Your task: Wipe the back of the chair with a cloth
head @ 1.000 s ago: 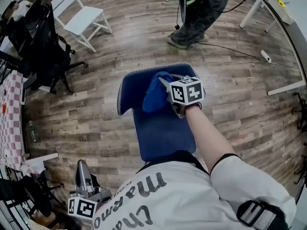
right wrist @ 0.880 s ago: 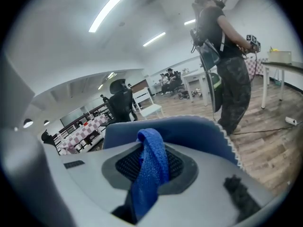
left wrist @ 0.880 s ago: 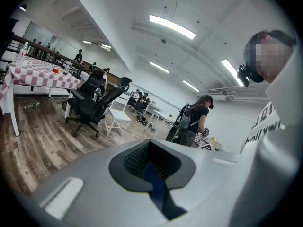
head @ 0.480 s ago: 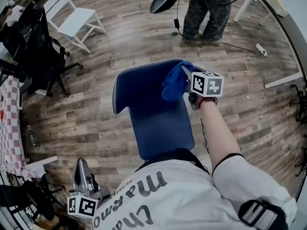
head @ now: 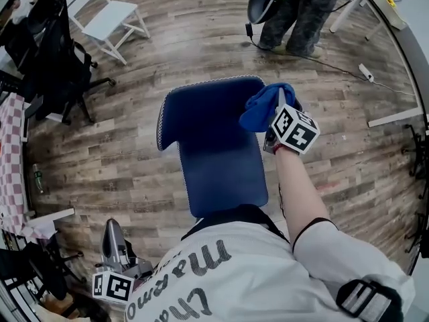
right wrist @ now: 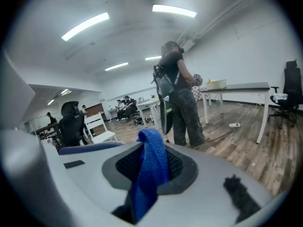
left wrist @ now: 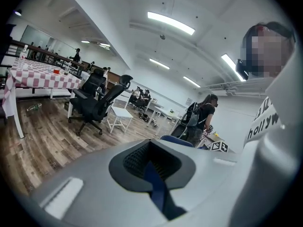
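The blue chair (head: 218, 153) stands in front of me in the head view, its backrest (head: 201, 106) toward the far side. My right gripper (head: 279, 99) is shut on a blue cloth (head: 261, 109), which lies against the backrest's top right corner. In the right gripper view the cloth (right wrist: 151, 167) hangs pinched between the jaws, with the chair's edge (right wrist: 85, 149) to its left. Down by my left side, away from the chair, my left gripper (head: 112, 232) hangs with its jaws together and holds nothing. Its own view shows the chair top (left wrist: 176, 140) beyond the jaws.
A person (head: 301, 9) stands on the wooden floor just beyond the chair. A white chair (head: 107, 19) and a black office chair (head: 57, 56) are at the far left, near a checked table (head: 10, 153). A power strip (head: 366, 72) and cable lie at the right.
My right gripper has carried the cloth rightwards along the backrest, from near its middle to its top right corner. The left gripper stays where it was.
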Available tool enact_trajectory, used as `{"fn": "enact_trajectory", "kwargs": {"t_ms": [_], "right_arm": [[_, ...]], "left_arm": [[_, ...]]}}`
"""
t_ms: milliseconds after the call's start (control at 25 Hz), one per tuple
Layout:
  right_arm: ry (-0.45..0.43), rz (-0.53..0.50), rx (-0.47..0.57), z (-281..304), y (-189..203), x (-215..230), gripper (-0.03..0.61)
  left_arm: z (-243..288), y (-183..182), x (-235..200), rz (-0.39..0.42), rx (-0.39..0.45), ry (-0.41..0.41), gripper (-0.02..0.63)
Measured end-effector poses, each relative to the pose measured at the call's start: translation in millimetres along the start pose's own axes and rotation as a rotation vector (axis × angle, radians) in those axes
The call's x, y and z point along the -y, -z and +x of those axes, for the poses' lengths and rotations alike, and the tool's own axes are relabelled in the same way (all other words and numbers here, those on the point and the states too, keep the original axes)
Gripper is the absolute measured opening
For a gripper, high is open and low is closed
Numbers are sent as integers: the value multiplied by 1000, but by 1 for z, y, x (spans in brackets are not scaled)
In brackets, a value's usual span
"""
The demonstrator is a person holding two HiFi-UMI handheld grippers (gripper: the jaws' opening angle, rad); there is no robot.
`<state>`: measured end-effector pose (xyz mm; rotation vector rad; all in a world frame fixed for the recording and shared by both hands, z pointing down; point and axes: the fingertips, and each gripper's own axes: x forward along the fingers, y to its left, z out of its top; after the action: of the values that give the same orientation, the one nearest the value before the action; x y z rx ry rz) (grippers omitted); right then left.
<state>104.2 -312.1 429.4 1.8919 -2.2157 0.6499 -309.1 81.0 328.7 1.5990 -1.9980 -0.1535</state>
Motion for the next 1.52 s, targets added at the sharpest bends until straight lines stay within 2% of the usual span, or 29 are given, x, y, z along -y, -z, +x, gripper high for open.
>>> {"fn": "enact_trajectory", "kwargs": {"t_ms": [160,280,440,600,800,960,1040,1160,1400,1520], "right_arm": [[-108,-80,-21,1,13,-48,82],[-183,-104,-24,2,24,-86,81],[-319,-128,-90,7,54,-146,81],[-460,-140,-218,7,97,-203,81],[-730,-281,-442,-17,155,-274,81],[-860,-302,-480,-28,168,-312,81],[-889,-310,-469,-26,168,-328,81],[-884,-326,-468,-17,170,-336,81],[-905,-290,-483,-10,171,-334,81],[-881,-293,-478,-1,171,-321,81]], "left_arm": [[-9,3,-2,-17,4,-23,4],[-19,5,-11,-27,11,-56,5],[-31,10,-23,-56,13,-106,4],[-43,19,-29,-76,15,-141,4],[-63,16,-44,-99,48,-210,4],[-71,19,-52,-122,62,-234,5],[-70,19,-52,-126,64,-234,3],[-64,19,-48,-125,59,-222,4],[-51,15,-44,-112,46,-202,4],[-44,15,-40,-106,36,-192,5]]}}
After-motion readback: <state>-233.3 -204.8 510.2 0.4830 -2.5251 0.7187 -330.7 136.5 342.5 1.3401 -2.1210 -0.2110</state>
